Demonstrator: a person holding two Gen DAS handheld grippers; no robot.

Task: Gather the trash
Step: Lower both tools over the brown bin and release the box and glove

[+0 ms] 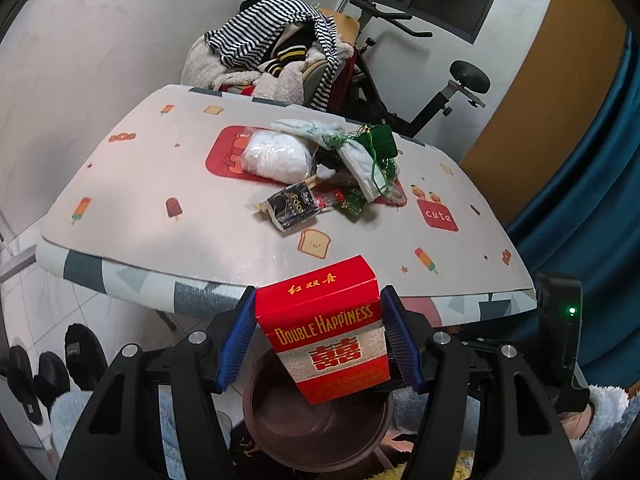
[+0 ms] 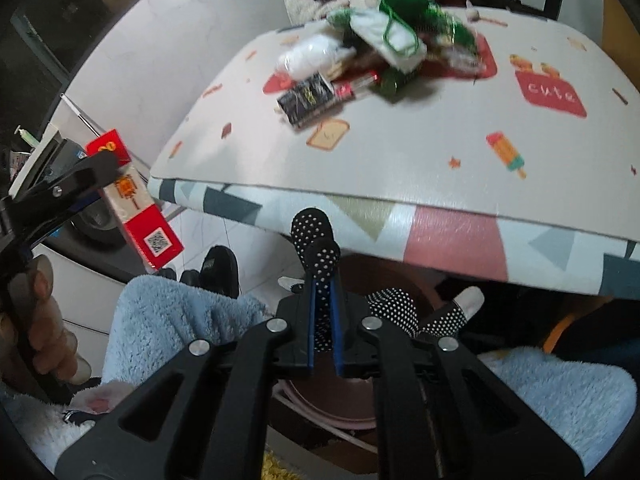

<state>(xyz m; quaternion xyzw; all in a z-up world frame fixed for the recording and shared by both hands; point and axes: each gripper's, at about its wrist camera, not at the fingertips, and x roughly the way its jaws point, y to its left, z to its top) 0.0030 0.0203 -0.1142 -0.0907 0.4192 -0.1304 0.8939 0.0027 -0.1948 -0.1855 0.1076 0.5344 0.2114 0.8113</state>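
A red cigarette box (image 1: 326, 332), marked "Double Happiness", is gripped between the blue pads of the left gripper (image 1: 320, 336), held off the near edge of the worktop (image 1: 160, 200) and above a brown round bin (image 1: 316, 420) seen on the floor below. A black glove with white dots (image 2: 320, 264) is pinched in the right gripper (image 2: 324, 292), whose jaws are nearly closed upon it; the rest of the glove is seen hanging beyond the pads, below the worktop's near edge and above the same bin (image 2: 328, 404). A pile of remaining trash (image 1: 332, 164) is found at the far middle of the worktop: a white plastic bag (image 1: 276, 156), a black wrapper (image 1: 292, 208) nearest the front, a red wrapper (image 1: 330, 199) just beside it, and green string (image 1: 378, 148) tangled over white packaging. The worktop is covered by a mat printed with ice lollies and toast. A heap of clothes (image 1: 272, 56), striped and fleecy, is seen beyond the far edge, with an exercise bike (image 1: 420, 92) to its right.
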